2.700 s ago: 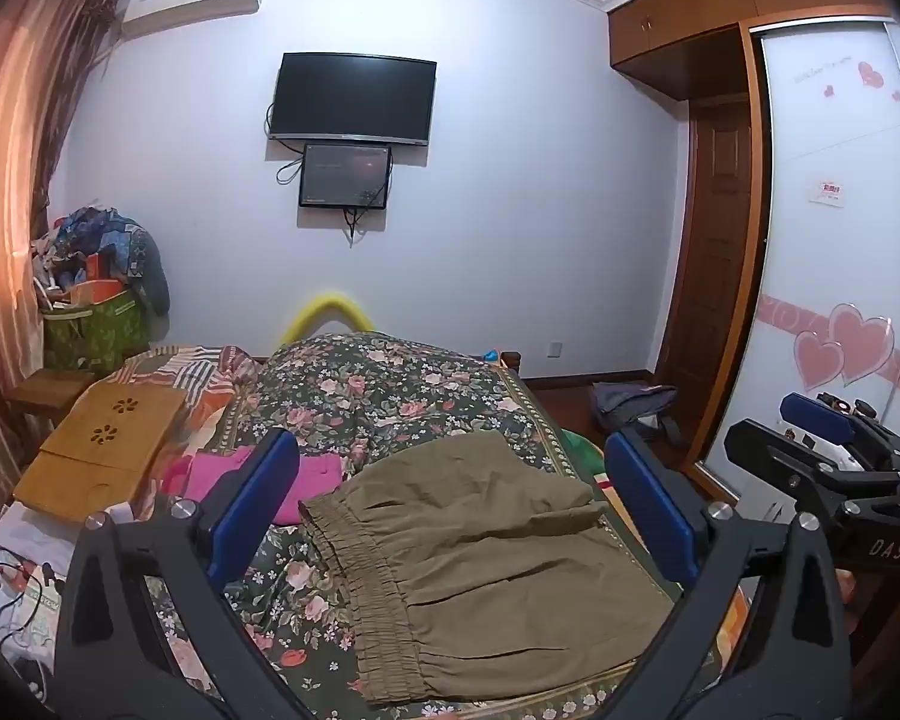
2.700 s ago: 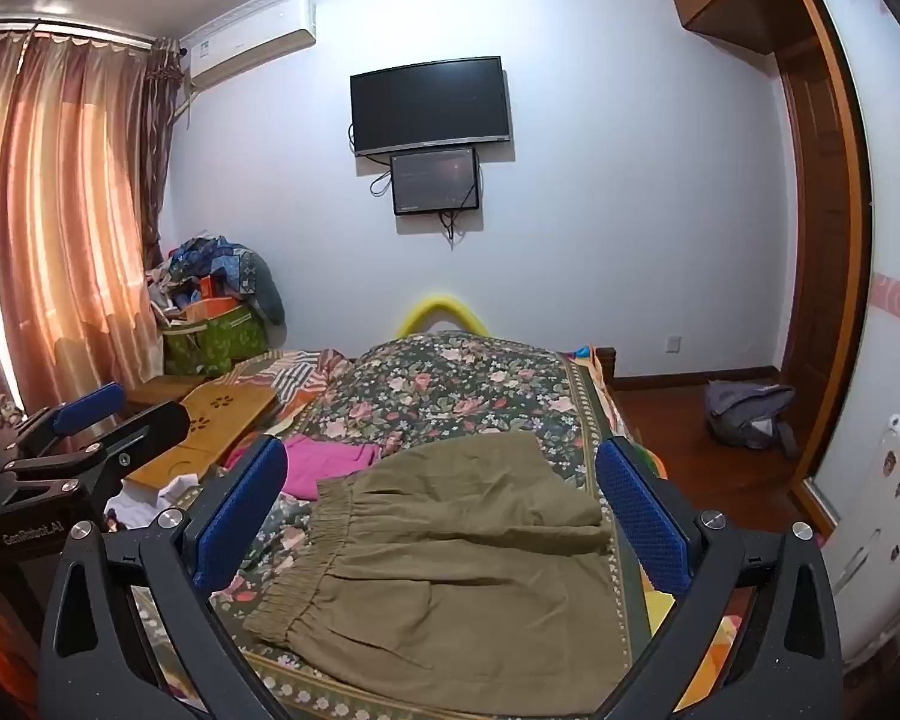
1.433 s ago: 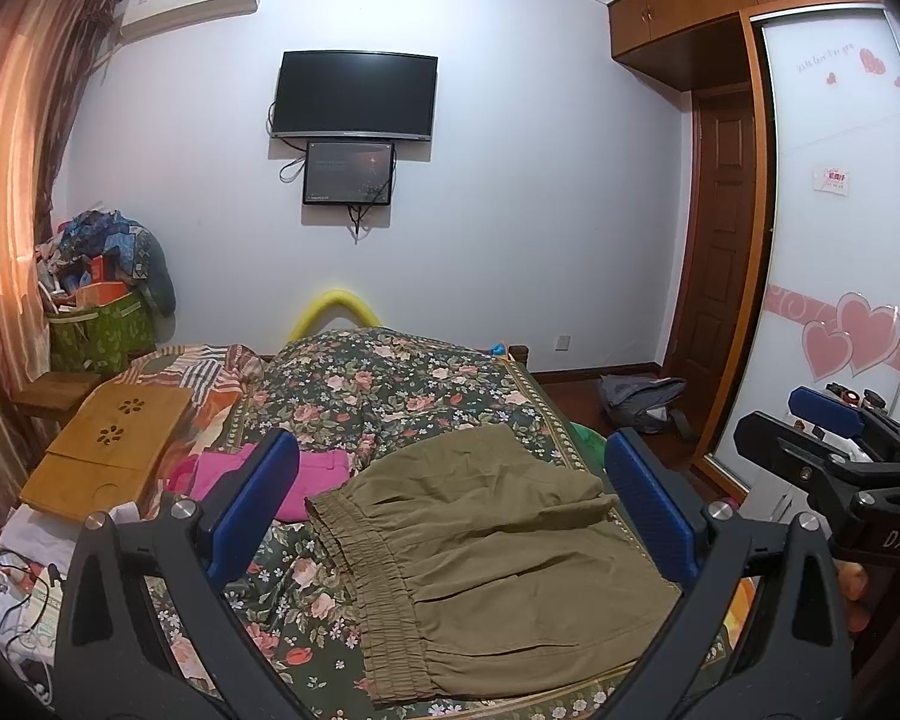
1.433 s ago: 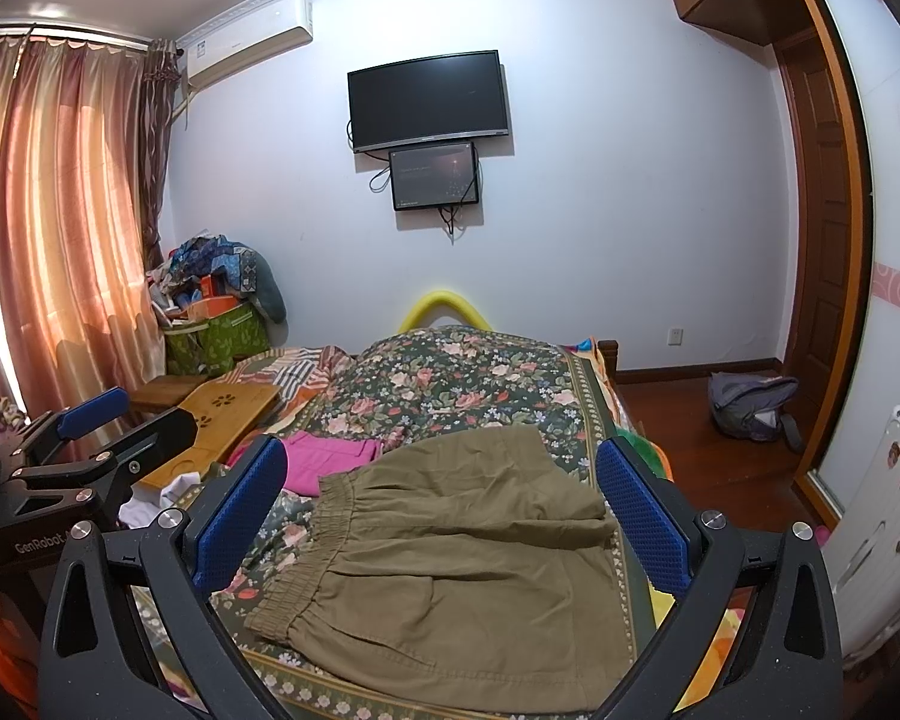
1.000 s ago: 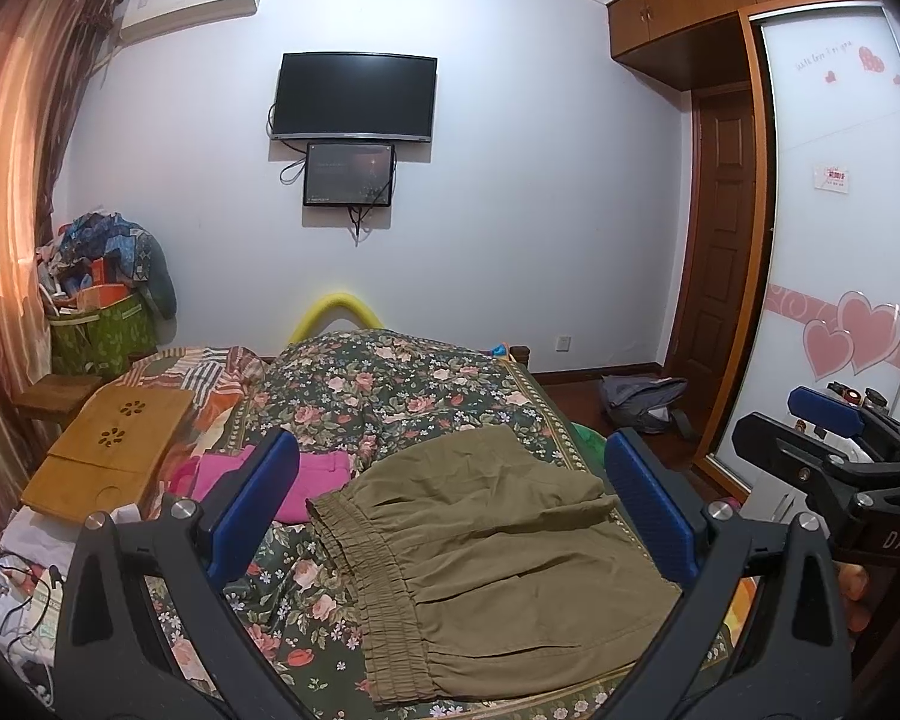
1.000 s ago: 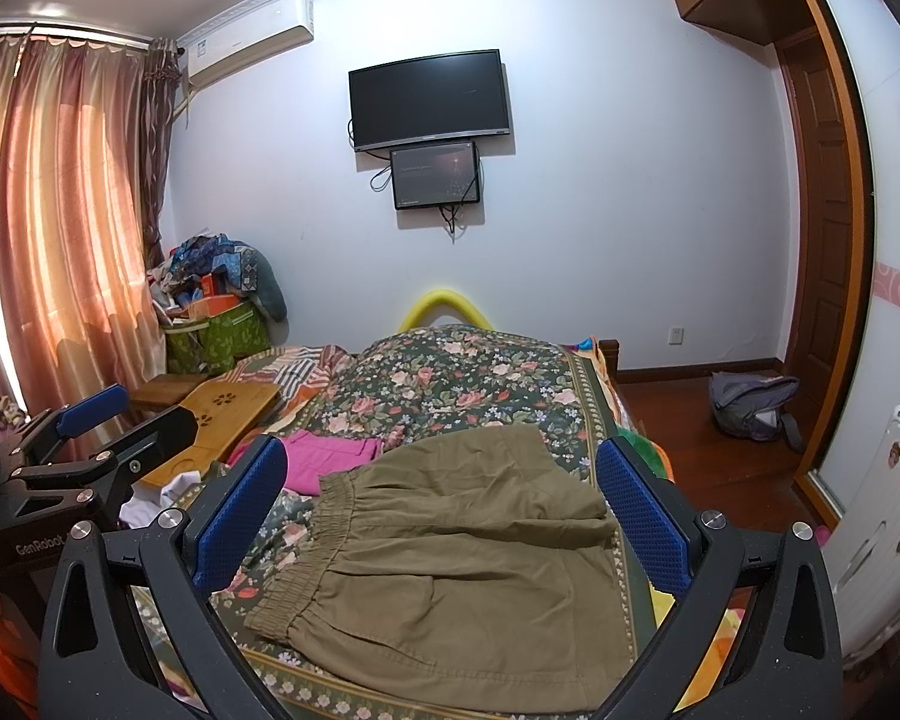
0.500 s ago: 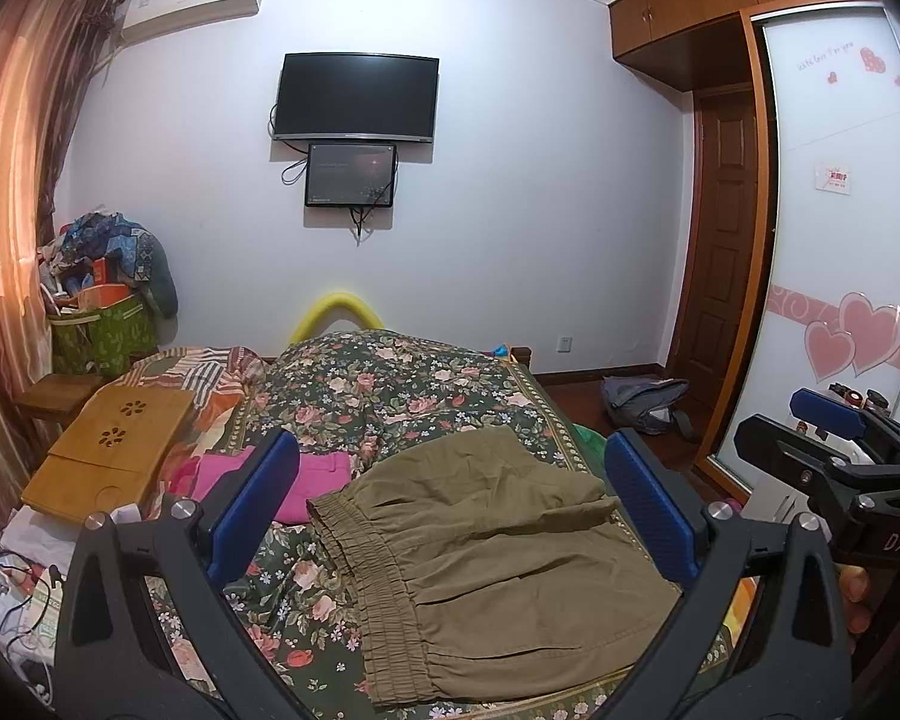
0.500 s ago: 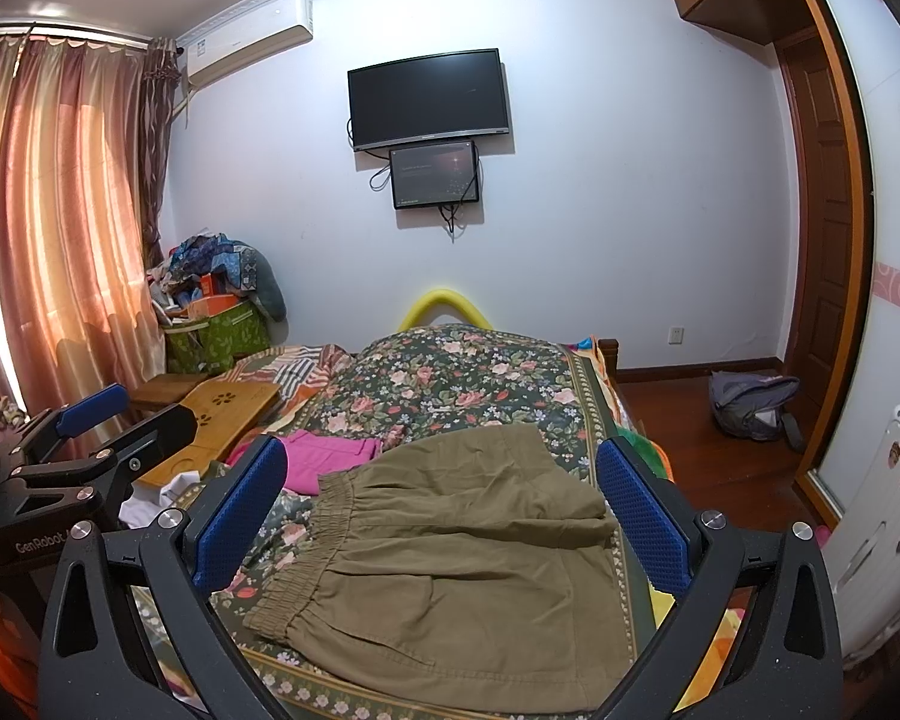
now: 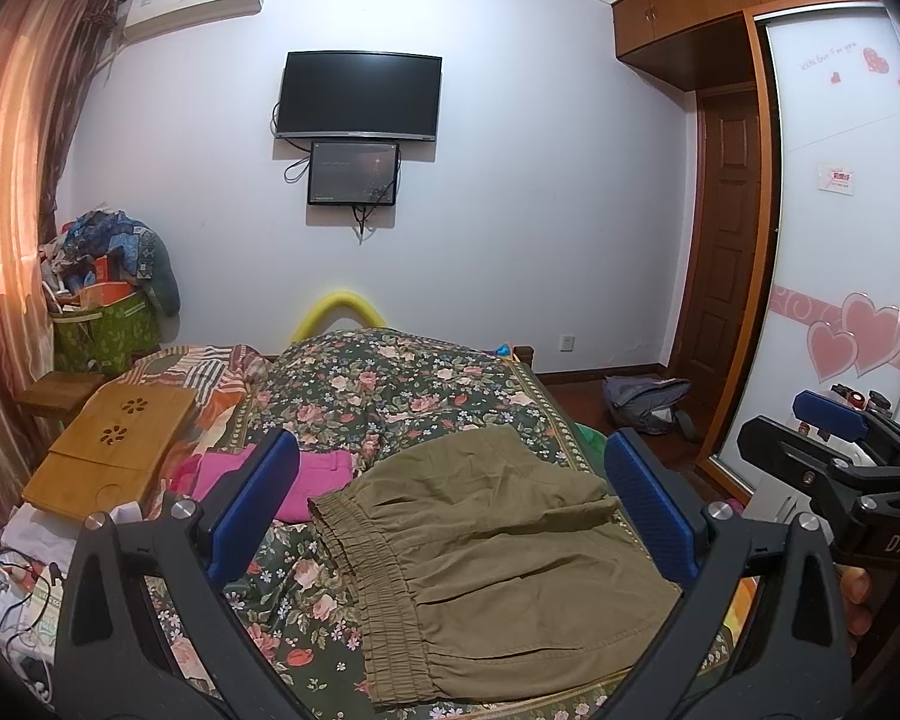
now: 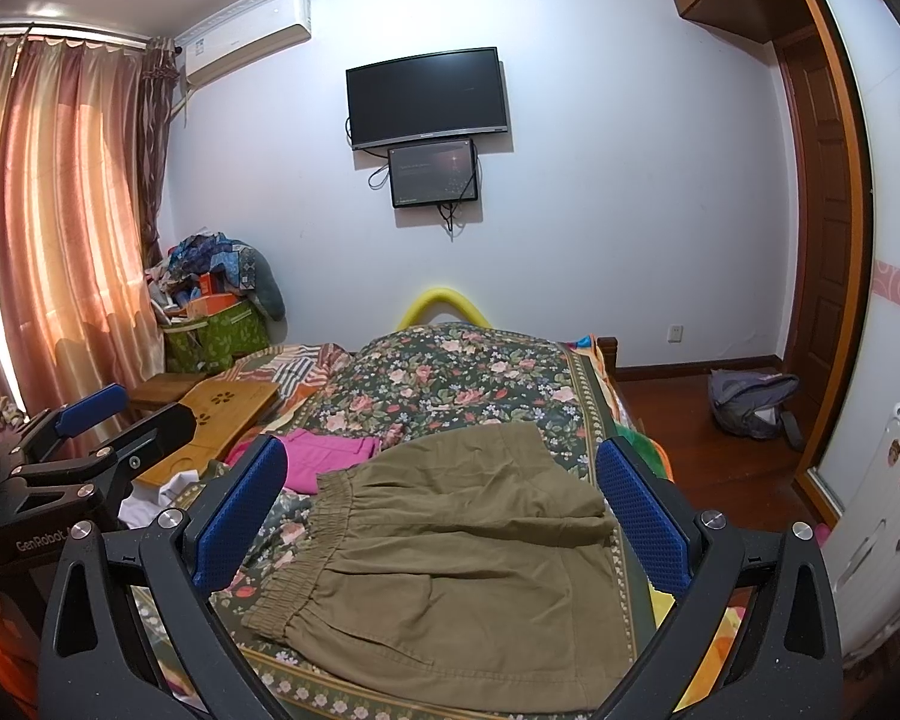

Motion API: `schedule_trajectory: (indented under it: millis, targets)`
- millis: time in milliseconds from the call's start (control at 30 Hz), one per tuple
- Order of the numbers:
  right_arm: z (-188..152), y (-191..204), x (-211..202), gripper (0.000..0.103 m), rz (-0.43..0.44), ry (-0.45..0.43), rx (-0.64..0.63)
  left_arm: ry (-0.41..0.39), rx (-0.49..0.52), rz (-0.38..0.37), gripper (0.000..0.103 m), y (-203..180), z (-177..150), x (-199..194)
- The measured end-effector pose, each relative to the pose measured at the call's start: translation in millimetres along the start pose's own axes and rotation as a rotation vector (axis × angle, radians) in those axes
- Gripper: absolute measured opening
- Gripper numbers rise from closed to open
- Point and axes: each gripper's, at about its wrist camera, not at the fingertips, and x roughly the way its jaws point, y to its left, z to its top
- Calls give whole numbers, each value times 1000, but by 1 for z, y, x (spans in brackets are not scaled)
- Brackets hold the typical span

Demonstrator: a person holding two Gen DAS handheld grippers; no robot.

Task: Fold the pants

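Here the left gripper (image 9: pixel 450 507) is held above the near end of the bed, its blue-padded fingers (image 9: pixel 252 504) spread wide with nothing between them. The right gripper (image 10: pixel 444 510) is the same, fingers well apart and empty, hovering clear of the cloth. Each shows at the edge of the other's view, the right one off to the right side and the left one off to the left.

Below and between the fingers lie the pants (image 9: pixel 498 564), olive-green, folded into a compact, roughly square bundle. The gathered elastic waistband (image 9: pixel 384 588) runs down the left side. Across the upper part a thick fold makes a raised ridge, and the lower part lies fairly flat with a few soft creases.

They rest on the floral bedspread (image 9: pixel 390 384), at the near right part of the bed. Their right edge reaches close to the bed's right border, and their lower edge close to the near border. Just beyond the waistband, at the upper left, lies a pink garment (image 9: pixel 318 474), near the pants; whether they touch cannot be told. Farther left a wooden lap tray (image 9: pixel 114 444) sits on striped bedding. Beyond the pants the bedspread stretches bare towards the wall. To the right is wooden floor (image 10: pixel 690 420) with a grey backpack (image 10: pixel 750 402).
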Motion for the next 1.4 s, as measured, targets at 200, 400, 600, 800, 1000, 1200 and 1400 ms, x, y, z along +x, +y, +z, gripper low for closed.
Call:
schedule_trajectory:
  millis: [200,400,600,800,1000,1200,1400]
  targets:
    - [-8,2,4,103,-1,4,0,4,-1,0,103,1,-1,2]
    - [-12,-3,13,103,-8,24,6,15,-4,-1,103,5,-4,15]
    - [-18,-17,33,103,-54,67,4,59,1,20,103,21,-12,48]
    - [-36,-58,75,103,-129,183,18,187,11,87,103,54,-31,108]
    - [-51,-95,113,103,-182,296,3,378,-36,110,103,93,-63,179]
    - [-63,-129,158,102,-172,378,45,525,-42,127,101,112,-104,238]
    - [-70,-147,206,96,-161,445,52,615,-28,116,91,120,-124,288]
